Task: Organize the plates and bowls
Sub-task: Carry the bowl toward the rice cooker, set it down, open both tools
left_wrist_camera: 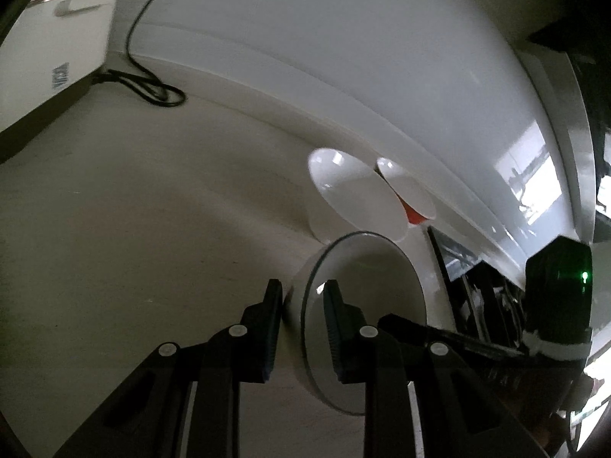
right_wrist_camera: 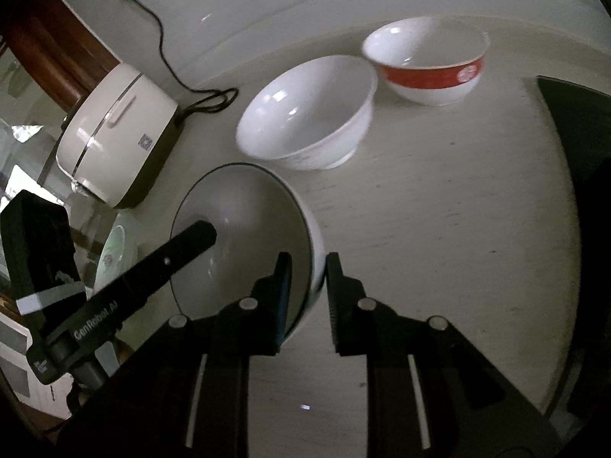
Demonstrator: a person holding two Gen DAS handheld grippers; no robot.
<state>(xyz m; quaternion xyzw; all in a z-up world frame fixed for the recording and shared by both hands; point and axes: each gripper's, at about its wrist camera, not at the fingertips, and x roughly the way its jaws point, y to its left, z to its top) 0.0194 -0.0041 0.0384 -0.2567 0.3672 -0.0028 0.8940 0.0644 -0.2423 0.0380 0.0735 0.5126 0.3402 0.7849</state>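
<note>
A white bowl with a thin dark rim (left_wrist_camera: pixel 374 267) (right_wrist_camera: pixel 236 210) hangs tilted over the pale counter (right_wrist_camera: pixel 439 229), held from two sides. My left gripper (left_wrist_camera: pixel 301 305) is shut on its rim, one finger inside and one outside. On the opposite edge my right gripper (right_wrist_camera: pixel 307 278) is shut on the rim the same way. One left finger (right_wrist_camera: pixel 191 244) shows inside the bowl in the right wrist view. Behind it stand a plain white bowl (left_wrist_camera: pixel 343 187) (right_wrist_camera: pixel 305 114) and a red-banded bowl (left_wrist_camera: pixel 404 187) (right_wrist_camera: pixel 427 61), side by side near the wall.
A white rice cooker (left_wrist_camera: pixel 49 57) (right_wrist_camera: pixel 114 133) sits at the counter's left, its black cord (left_wrist_camera: pixel 145 38) (right_wrist_camera: pixel 164 45) running up the wall. A dark flat object (right_wrist_camera: pixel 573 122) lies at the right edge. A patterned plate (right_wrist_camera: pixel 110 252) shows below the counter at left.
</note>
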